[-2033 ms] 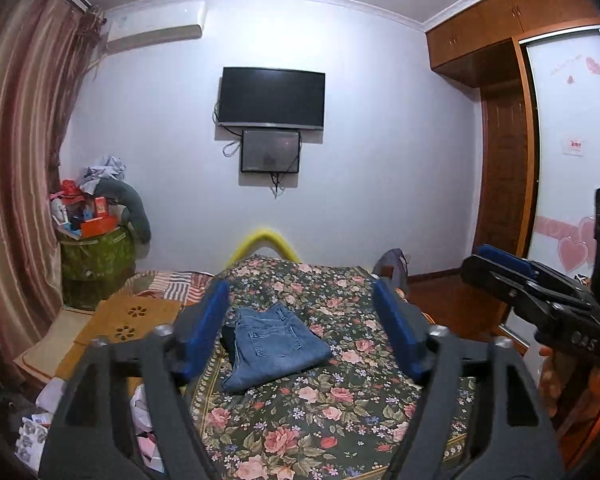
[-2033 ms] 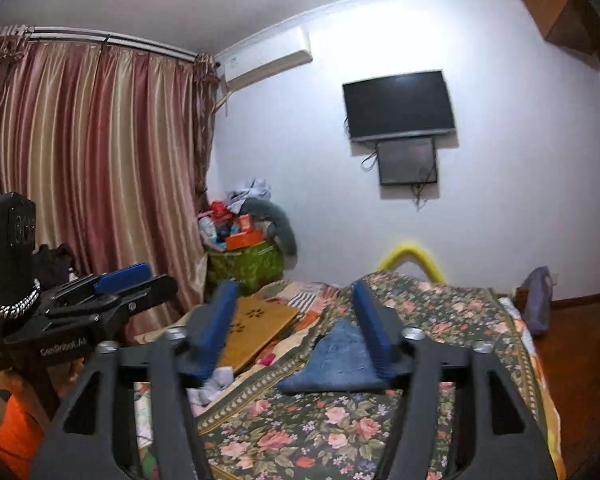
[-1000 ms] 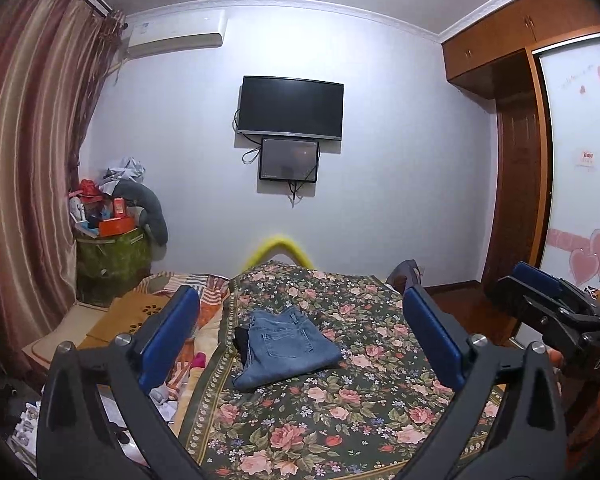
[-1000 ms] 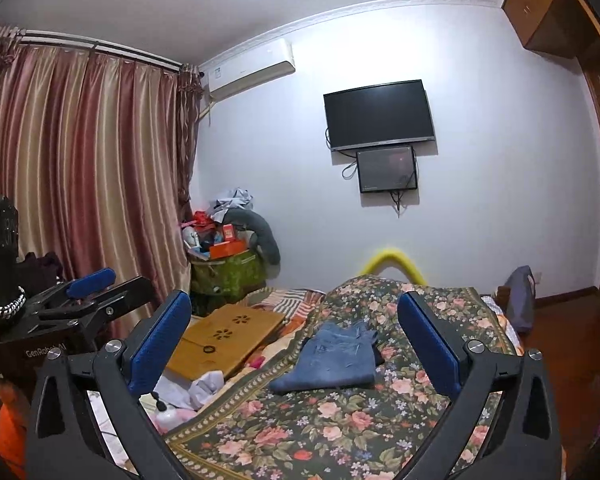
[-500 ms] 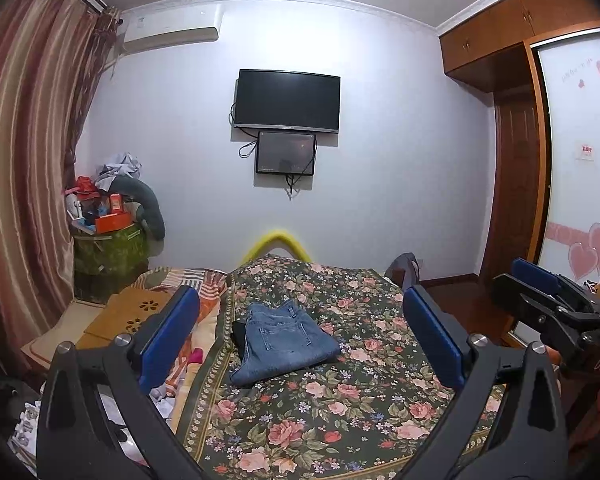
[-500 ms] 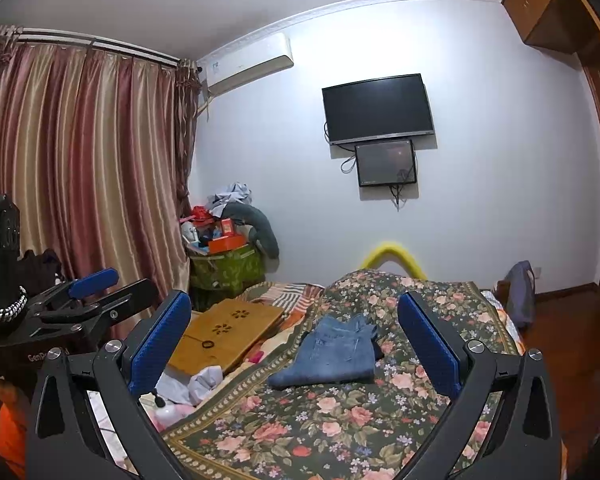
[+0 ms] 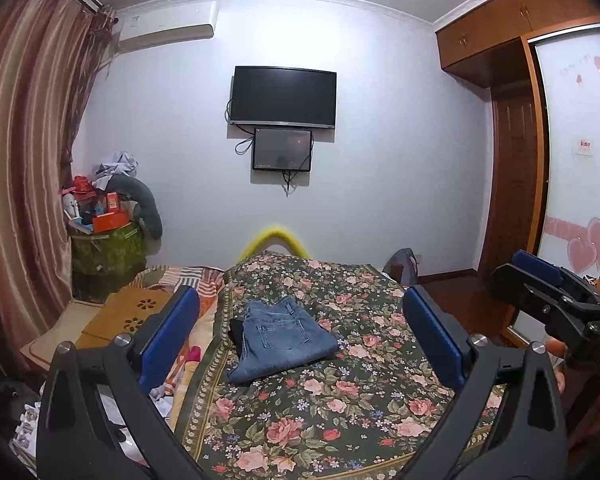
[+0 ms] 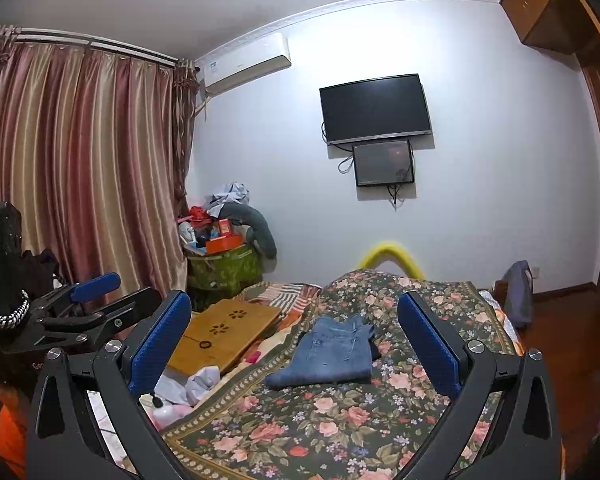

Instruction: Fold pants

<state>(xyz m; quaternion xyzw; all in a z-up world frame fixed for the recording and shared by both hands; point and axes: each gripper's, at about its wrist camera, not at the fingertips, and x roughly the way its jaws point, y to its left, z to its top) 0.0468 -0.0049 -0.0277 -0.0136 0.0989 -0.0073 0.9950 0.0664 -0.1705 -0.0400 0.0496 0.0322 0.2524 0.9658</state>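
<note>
Two views, and both look down the bed at the same small bundle. From the left wrist, the left gripper [image 7: 300,336] hangs in the air above the near end of the floral bedspread [image 7: 340,412], its blue pads spread wide with nothing between them. The folded jeans [image 7: 280,340] lie on the bedspread well beyond it, toward the left edge, with a dark garment [image 7: 236,334] peeking out from under their left side. The right gripper [image 7: 540,280] pokes in from the right edge, off to the side of the bed; from this angle I cannot tell how far its jaws stand apart.

From the right wrist, the right gripper [image 8: 296,344] also stands wide and empty, up off the bed and far short of the jeans [image 8: 332,354]. Here the left gripper [image 8: 100,292] shows at the left, beside the curtain [image 8: 80,180].

Denim like this should feel fairly heavy and stiff for cloth, not slippery, and it ought to keep a crease. I would take it by the thick waistband or a folded edge, pinching through all the layers. It is mid-blue, washed pale in places, a back pocket and seams showing on top, already a compact rectangle, so the folding looks finished.
</note>
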